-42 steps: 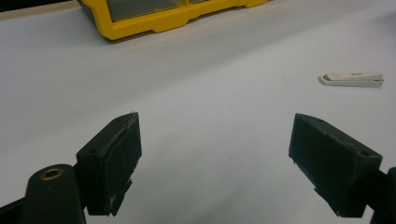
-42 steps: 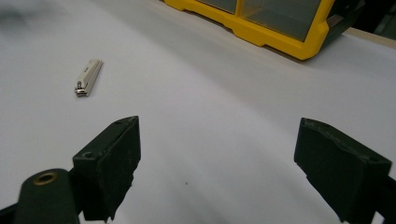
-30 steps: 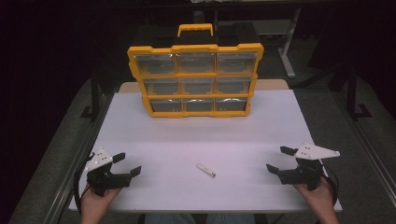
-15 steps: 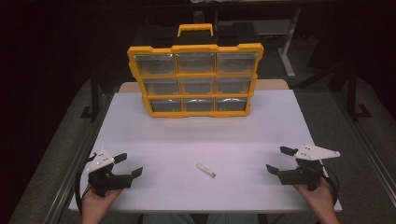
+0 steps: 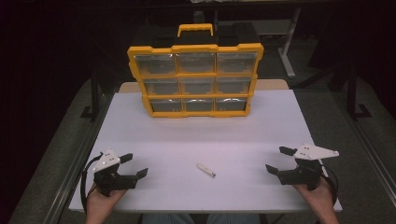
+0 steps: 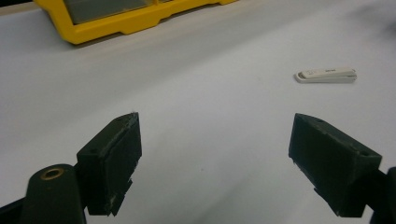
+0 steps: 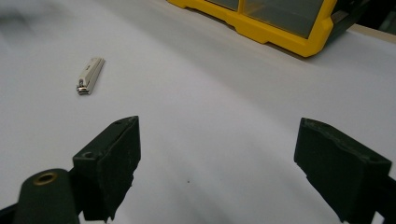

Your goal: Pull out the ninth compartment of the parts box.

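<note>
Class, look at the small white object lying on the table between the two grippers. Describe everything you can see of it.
The nail clipper is small, slim and white, seemingly plastic-cased, with a silvery metal end visible in the right gripper view. It looks closed and lies flat on the white table, angled slightly, near the front edge. Nothing but the table touches it; both grippers sit apart from it, open.

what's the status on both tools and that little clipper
Left tool open, empty, near table edge. Right tool open, empty, opposite side. Nail clipper flat on the white table between them, untouched. Yellow drawer organizer at far end; nothing in the way.
</note>
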